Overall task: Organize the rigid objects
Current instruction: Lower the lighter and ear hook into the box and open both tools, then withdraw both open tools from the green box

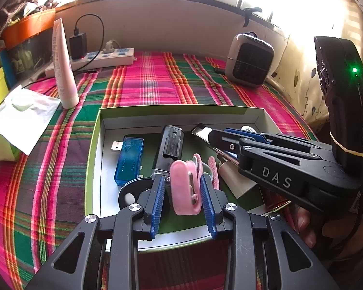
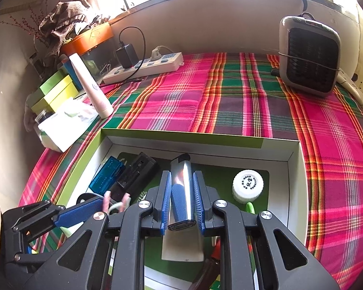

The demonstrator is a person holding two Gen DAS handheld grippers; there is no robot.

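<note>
Pointing away lengthwise, silver lighter (image 2: pixel 182 191)

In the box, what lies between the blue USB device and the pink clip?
The black flash drive lies between the blue USB device and the pink clip, which the left gripper holds. The left wrist view shows it best.

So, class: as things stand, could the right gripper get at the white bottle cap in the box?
Probably not yet. The right gripper is shut on a silver lighter. The white bottle cap lies uncovered just to its right, so the path looks free once the lighter is released.
</note>
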